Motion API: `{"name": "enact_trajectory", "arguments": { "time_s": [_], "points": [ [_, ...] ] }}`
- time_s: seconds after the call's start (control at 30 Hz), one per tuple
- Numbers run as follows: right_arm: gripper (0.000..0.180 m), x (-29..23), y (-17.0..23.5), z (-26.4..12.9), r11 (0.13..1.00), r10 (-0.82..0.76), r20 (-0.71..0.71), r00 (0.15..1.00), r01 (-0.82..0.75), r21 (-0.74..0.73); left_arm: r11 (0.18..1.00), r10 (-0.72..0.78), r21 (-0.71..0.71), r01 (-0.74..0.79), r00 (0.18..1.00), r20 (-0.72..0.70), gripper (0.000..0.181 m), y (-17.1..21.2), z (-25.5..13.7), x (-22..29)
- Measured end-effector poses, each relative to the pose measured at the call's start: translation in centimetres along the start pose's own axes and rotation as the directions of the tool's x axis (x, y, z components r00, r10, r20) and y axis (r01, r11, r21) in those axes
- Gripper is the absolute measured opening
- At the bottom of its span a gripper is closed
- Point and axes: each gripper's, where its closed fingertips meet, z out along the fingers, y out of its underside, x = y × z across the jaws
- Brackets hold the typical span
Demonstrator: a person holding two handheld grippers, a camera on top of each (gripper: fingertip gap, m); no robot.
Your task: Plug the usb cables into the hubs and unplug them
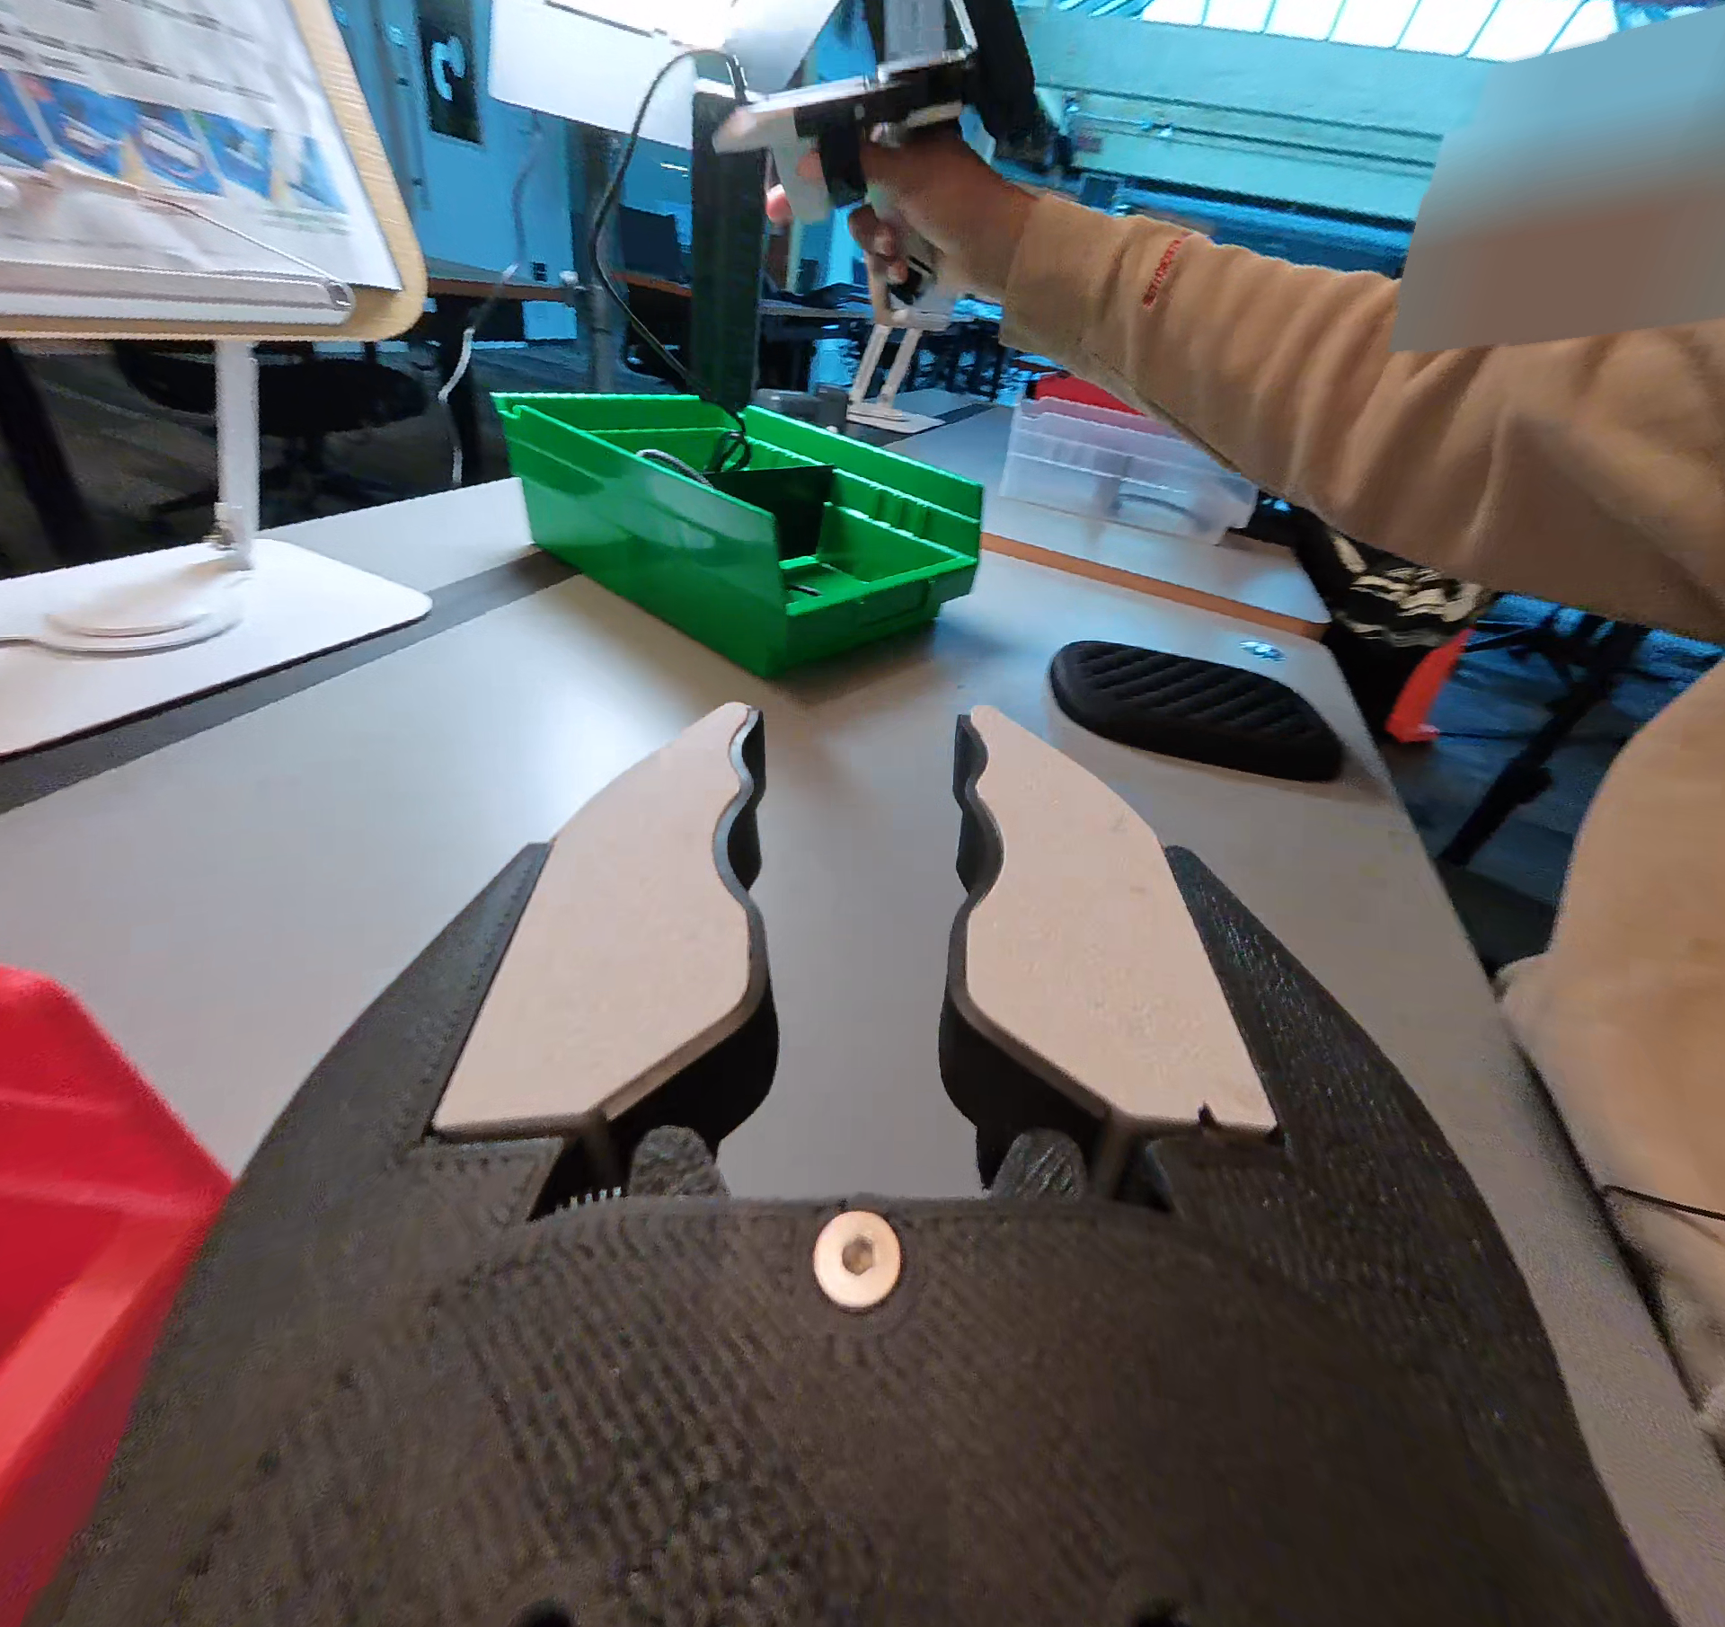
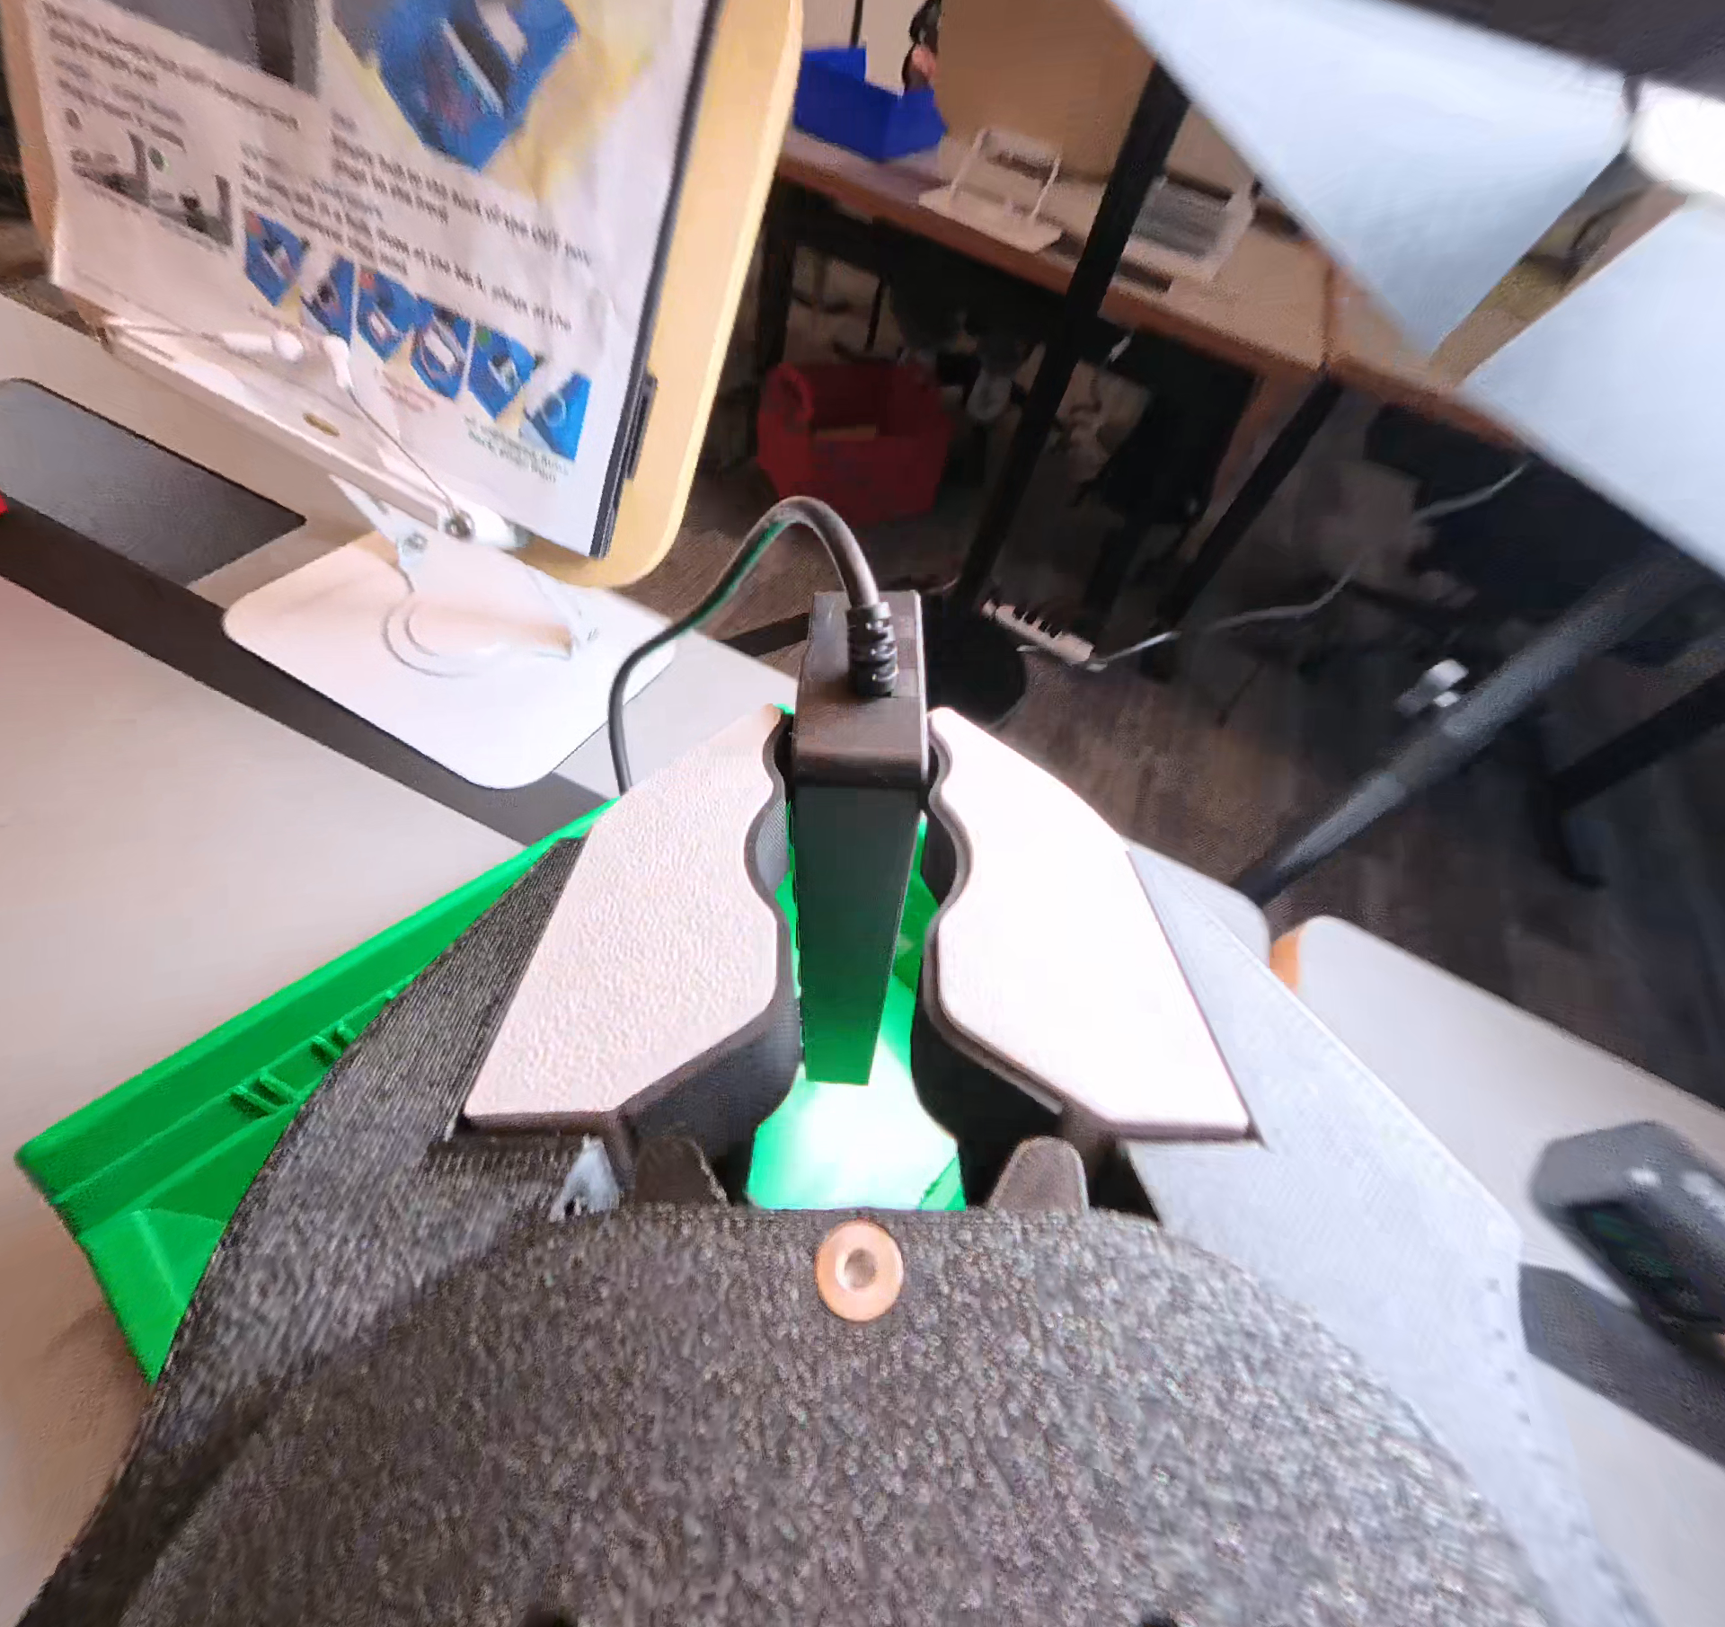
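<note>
My right gripper (image 2: 854, 742) is shut on a long black USB hub (image 2: 854, 845), held upright with its black cable (image 2: 821, 527) curving out of its far end. In the left wrist view the same hub (image 1: 723, 257) hangs from the right gripper (image 1: 737, 121) above a green bin (image 1: 737, 537), and its cable (image 1: 616, 182) loops down into the bin. A dark item (image 1: 779, 499) lies inside the bin. My left gripper (image 1: 854, 742) is open and empty, low over the grey table (image 1: 373, 798) in front of the bin.
An instruction sheet on a wooden board with a white stand (image 1: 187, 593) is at the left. A red bin corner (image 1: 75, 1209) is at the near left. A black ribbed pad (image 1: 1195, 705) lies right. A clear plastic box (image 1: 1120, 471) sits behind. A person's sleeve (image 1: 1353, 425) crosses the right.
</note>
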Motion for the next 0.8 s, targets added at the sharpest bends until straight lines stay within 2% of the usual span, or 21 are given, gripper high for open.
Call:
{"name": "enact_trajectory", "arguments": {
  "time_s": [0.1, 0.27, 0.43, 0.5, 0.67, 0.7, 0.8],
  "points": [
    [0.025, -0.3, 3.6, 2.4, 0.994, 0.072, 0.039, 0.997, -0.069, -0.081, 1.000, 0.024, -0.006, -0.024, 0.999, 0.049, 0.039, 0.4, -0.2, -0.8],
    [0.025, 0.5, 8.8, 5.2, 0.966, 0.133, 0.012, 0.991, -0.127, -0.226, 0.999, 0.037, -0.029, -0.034, 0.996, 0.086, 0.039, 1.2, -0.1, -1.6],
    [0.026, 2.0, 9.7, 6.1, 0.932, 0.303, -0.025, 0.953, -0.301, -0.201, 0.997, 0.042, -0.066, -0.035, 0.994, 0.098, 0.039, 2.3, 0.2, -1.9],
    [0.026, 2.7, 9.8, 6.0, 0.890, 0.416, -0.030, 0.909, -0.413, -0.191, 0.996, 0.044, -0.076, -0.037, 0.994, 0.098, 0.039, 2.6, 0.3, -1.9],
    [0.024, 3.2, 11.1, 5.8, 0.648, 0.759, 0.042, 0.650, -0.749, -0.136, 0.994, 0.065, -0.090, -0.056, 0.993, 0.101, 0.040, 2.6, 0.3, -2.0],
    [0.024, 3.0, 11.8, 5.9, 0.640, 0.764, 0.029, 0.644, -0.753, -0.154, 0.994, 0.068, -0.089, -0.059, 0.993, 0.101, 0.040, 2.6, 0.3, -2.0],
    [0.027, 2.9, 12.2, 5.5, 0.689, 0.715, -0.005, 0.699, -0.706, -0.167, 0.994, 0.068, -0.094, -0.059, 0.992, 0.102, 0.040, 2.7, 0.3, -2.1]
  ]
}}
